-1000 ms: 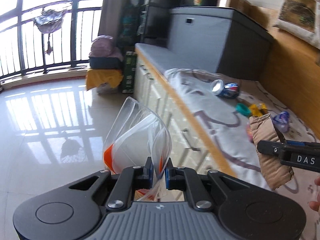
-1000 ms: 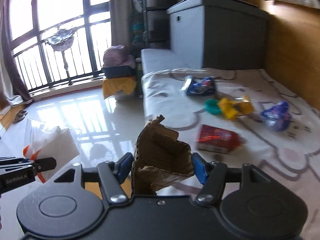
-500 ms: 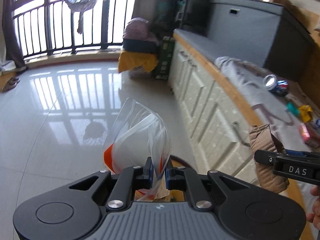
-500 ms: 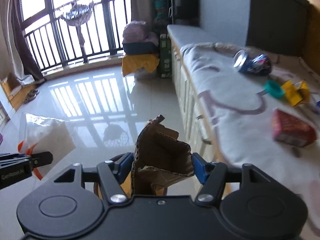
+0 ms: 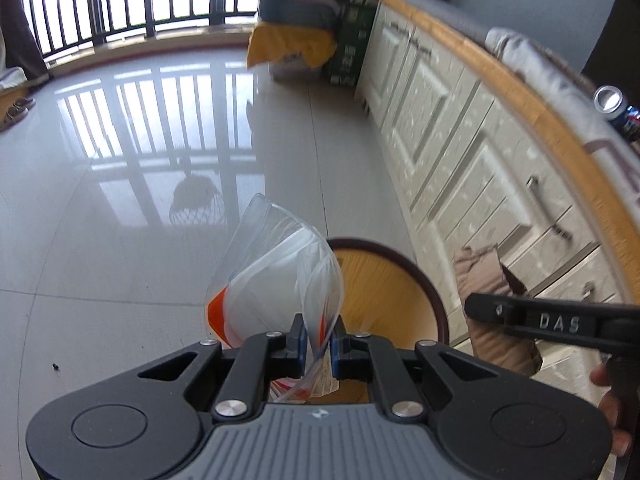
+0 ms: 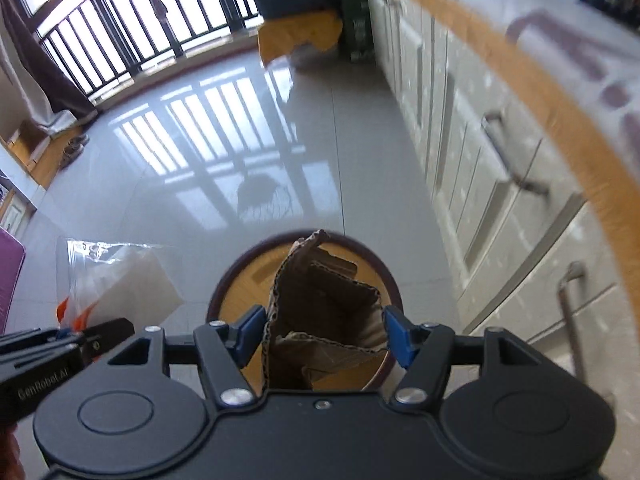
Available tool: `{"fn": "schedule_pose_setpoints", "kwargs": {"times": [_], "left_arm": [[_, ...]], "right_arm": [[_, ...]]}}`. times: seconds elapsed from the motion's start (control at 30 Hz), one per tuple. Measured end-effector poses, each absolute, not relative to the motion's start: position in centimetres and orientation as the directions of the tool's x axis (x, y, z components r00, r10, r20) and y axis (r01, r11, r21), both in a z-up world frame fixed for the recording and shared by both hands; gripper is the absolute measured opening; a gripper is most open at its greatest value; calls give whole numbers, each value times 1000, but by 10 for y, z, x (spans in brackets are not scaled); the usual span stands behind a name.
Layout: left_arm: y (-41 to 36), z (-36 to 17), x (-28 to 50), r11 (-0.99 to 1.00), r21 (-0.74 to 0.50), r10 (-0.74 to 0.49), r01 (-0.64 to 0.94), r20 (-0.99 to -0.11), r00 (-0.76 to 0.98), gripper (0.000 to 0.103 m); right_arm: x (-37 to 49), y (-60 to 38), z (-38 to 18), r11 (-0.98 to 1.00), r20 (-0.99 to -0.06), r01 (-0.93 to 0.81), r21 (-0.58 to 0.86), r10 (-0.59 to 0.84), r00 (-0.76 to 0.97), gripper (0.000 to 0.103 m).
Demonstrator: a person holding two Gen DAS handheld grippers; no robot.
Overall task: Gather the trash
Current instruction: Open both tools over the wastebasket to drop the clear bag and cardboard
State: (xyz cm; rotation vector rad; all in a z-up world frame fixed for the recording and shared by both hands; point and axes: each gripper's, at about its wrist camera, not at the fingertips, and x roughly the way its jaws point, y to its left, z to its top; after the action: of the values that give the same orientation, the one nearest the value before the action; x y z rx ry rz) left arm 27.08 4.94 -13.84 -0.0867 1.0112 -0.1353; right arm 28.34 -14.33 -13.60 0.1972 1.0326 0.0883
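Pinching a clear plastic zip bag (image 5: 280,276) with white and orange contents between its closed blue pads, the left gripper (image 5: 318,338) hangs above a round wooden wastebasket with a dark rim (image 5: 404,258) on the glossy grey tiled floor (image 5: 120,184). The right gripper (image 6: 324,334), jaws set wide, clamps a torn piece of brown corrugated cardboard (image 6: 320,304) directly over the same basket. Beside them runs a white-drawered bench with a wooden edge (image 5: 532,108); a crushed blue drinks can (image 5: 618,110) lies on its patterned cloth (image 5: 560,76). Balcony railings (image 5: 120,4) stand beyond.
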Motion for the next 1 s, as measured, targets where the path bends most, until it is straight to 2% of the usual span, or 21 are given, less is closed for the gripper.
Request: {"fn": "schedule_pose_setpoints", "kwargs": {"times": [0.47,0.87,0.97,1.0], "left_arm": [[33,-203,310,987,-110,-147,118,-914,378,12],[36,-238,315,981,-166,-189,99,-929,318,12],[35,-244,318,981,-166,-189,100,-932,308,12],[35,-245,319,981,-166,-190,101,-933,306,12]], "right_arm": [[313,-135,-200,960,-885,-20,280,267,381,66],[331,-136,-237,942,-902,26,334,312,299,70],[333,-137,-244,936,-901,42,350,325,286,76],[334,-138,-245,933,-901,47,357,330,283,80]]}}
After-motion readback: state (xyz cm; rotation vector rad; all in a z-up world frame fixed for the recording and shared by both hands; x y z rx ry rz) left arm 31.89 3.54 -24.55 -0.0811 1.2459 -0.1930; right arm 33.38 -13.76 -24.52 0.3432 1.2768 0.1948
